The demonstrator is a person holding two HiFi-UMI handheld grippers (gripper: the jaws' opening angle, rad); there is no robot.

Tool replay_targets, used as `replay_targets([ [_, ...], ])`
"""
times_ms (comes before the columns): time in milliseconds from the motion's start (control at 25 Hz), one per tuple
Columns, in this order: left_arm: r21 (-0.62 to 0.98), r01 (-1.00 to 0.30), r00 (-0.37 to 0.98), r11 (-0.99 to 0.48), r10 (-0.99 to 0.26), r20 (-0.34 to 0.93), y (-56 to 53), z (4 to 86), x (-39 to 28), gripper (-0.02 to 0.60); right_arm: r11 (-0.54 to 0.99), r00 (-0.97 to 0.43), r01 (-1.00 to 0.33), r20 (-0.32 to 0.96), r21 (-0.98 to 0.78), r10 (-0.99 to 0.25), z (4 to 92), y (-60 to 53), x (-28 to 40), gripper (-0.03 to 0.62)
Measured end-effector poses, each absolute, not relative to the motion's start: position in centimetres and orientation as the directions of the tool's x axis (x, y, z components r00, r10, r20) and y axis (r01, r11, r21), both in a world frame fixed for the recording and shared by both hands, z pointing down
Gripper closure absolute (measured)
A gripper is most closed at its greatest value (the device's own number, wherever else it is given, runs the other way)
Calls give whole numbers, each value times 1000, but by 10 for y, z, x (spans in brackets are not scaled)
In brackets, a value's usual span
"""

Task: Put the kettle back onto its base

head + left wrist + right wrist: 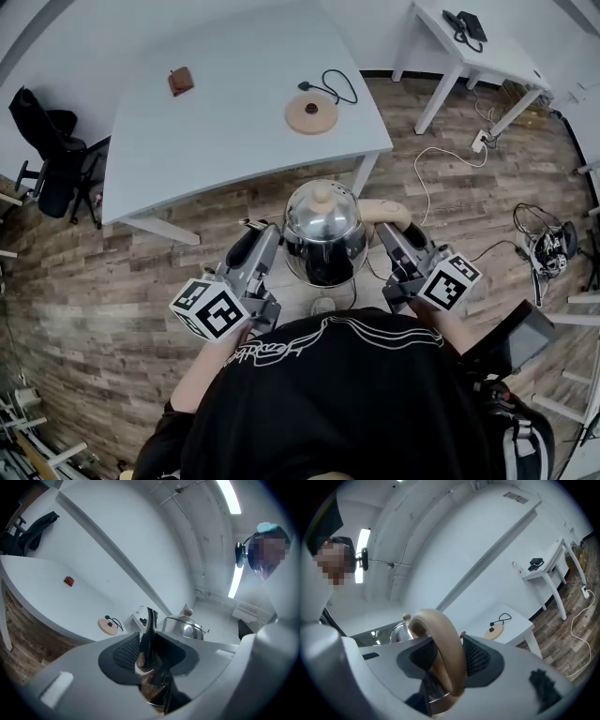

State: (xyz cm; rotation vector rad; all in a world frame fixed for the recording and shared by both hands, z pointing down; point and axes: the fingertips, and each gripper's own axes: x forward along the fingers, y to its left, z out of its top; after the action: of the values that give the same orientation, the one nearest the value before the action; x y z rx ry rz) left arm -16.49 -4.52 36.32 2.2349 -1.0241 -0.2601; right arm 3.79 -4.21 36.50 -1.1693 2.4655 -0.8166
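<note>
over floor [112, 291], l gripper [260, 234], r gripper [387, 232] hold lidded kettle [323, 218]; fill unclear

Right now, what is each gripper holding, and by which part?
Both hold the steel kettle, clear of the table. The left gripper is clamped on its spout, and the right gripper on its tan handle.

We wear a black shirt [347, 403] with a white line drawing across the back. Our left tool [255, 234] and right tool [392, 234] are grey with black ribbed pads [124, 651], and each carries a white cube [211, 309] of black square markers.
</note>
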Motion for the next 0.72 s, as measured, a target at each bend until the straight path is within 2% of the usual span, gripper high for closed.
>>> replay_targets([
  [440,629,-594,707,-501,-698,112,-77,366,-148,469,470,-583,-618,-33,-630,-812,372,-69,55,431],
  [720,618,-610,707,-496,-693,142,-130,372,-135,469,475,-589,-603,-44,-641,-807,382,-125,67,431],
])
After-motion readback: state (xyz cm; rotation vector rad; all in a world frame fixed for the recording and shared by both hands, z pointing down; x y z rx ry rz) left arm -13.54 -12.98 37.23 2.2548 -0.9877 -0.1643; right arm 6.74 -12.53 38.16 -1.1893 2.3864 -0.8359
